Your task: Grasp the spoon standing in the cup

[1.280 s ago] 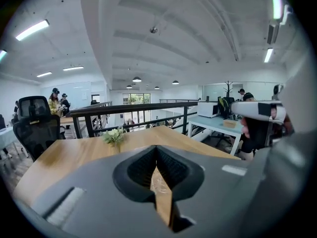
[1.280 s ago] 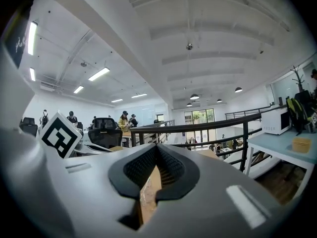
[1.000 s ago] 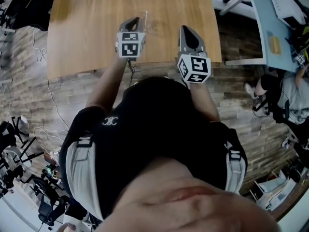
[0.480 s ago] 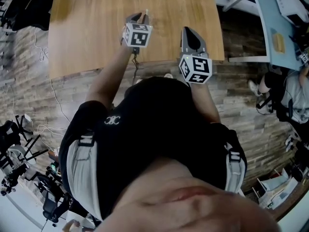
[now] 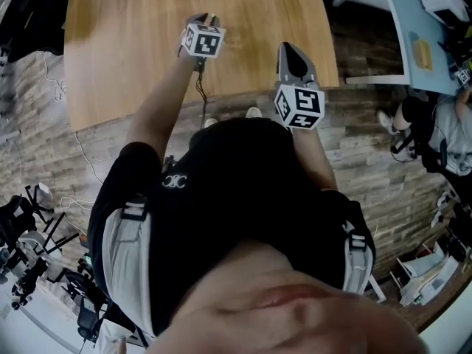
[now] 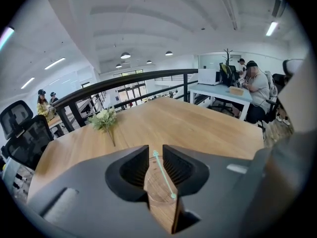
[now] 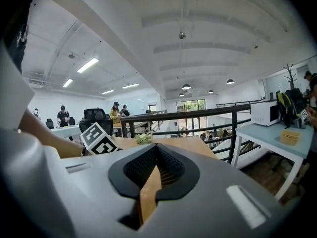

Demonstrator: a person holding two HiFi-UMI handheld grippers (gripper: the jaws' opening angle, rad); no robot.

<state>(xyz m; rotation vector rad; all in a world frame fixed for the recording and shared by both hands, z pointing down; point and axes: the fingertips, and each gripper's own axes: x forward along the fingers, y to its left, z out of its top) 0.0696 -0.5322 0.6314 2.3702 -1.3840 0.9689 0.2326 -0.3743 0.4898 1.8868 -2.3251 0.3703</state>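
Observation:
In the left gripper view a pale green spoon leans in a clear cup on the wooden table. My left gripper is around the spoon's handle. Its jaws are opening, and the handle stands in the gap without touching either pad. In the head view this gripper covers the cup and spoon. My right gripper is shut with nothing in it. It hovers near the table's front edge, to the right.
A small sprig of flowers lies further along the table. A black railing runs behind it. Black office chairs stand at the left. A person sits at a white desk on the right.
My left gripper has moved forward and slightly right over the table, onto the cup that stood beside it. The right gripper has stayed put.

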